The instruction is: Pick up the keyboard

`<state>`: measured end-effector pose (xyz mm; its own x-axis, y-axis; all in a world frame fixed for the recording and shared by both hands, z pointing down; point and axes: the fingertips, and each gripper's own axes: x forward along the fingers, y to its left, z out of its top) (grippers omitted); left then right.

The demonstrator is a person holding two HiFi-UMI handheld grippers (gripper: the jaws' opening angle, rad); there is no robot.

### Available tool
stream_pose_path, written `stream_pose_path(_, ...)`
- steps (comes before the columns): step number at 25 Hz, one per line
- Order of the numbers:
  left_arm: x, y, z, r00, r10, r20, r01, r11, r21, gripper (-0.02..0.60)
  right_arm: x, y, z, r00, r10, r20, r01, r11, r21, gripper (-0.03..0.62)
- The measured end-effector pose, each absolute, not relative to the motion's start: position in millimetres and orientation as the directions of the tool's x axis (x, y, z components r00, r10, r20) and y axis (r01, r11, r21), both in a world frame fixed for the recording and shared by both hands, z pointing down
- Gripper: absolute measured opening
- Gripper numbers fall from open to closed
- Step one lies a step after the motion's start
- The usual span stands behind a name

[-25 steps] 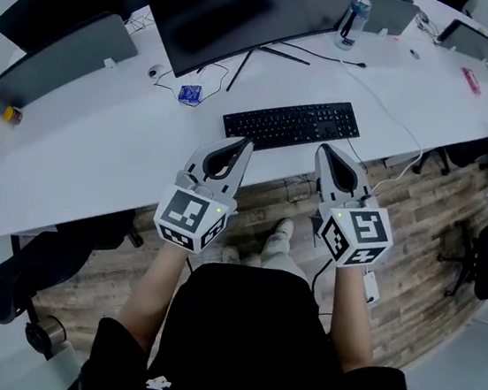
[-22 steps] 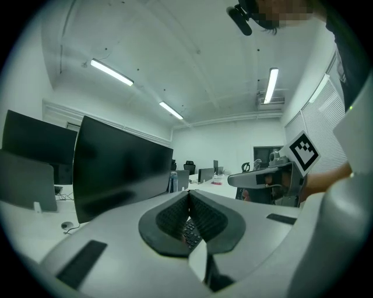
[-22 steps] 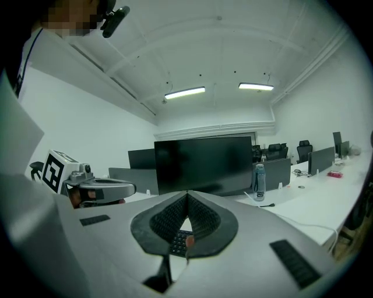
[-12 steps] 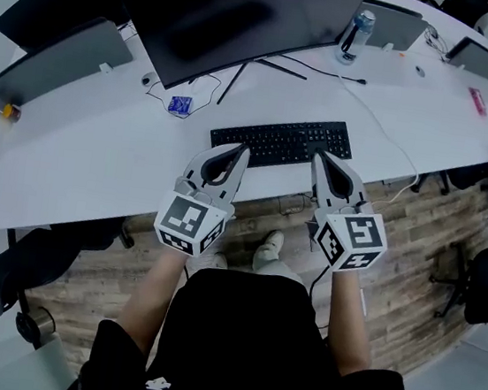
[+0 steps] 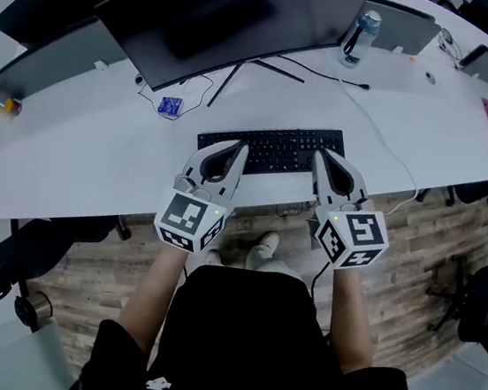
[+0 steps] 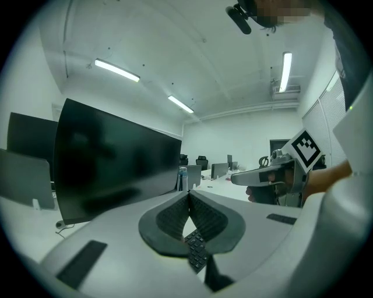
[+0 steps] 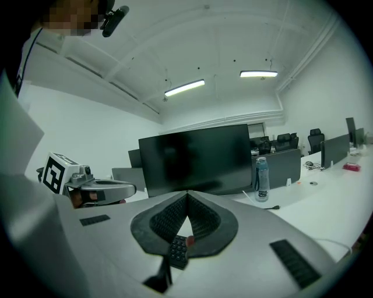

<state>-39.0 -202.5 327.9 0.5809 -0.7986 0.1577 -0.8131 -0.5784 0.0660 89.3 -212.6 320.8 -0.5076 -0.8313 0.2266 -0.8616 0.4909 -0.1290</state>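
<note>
The left gripper (image 5: 243,149) and the right gripper (image 5: 319,156) are both shut tight with nothing in them, tips pointing to 12 o'clock by the near edge of the black keyboard (image 5: 272,147), which lies flat on the white desk (image 5: 79,159), with a big dark monitor (image 5: 231,19) behind it and a bottle (image 5: 357,37) at 1 o'clock.

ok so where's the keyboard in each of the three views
Head view: the keyboard lies mid-picture, at the tips of the left gripper and right gripper.
Left gripper view: low centre, a strip of the keyboard shows through the gap under the shut jaws.
Right gripper view: low centre, the keyboard shows through the same kind of gap.
Shared landmark: the big black monitor behind it.
</note>
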Motion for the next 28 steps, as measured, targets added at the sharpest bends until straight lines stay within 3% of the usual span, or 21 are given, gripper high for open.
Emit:
stream_pose_path(17,-17,-234,366,0.447,-0.859,0.251,-0.893,-0.446,0.064,0.006,120,-258,360,-0.607,-0.741,0.287,-0.794,0.578,-0.189,0.005)
stream_pose_path(28,-18,-251,388,0.503,-0.815,0.288,-0.862,-0.496,0.102,0.006,121,-271,373,-0.55,-0.772,0.32,-0.835,0.513,-0.198,0.005)
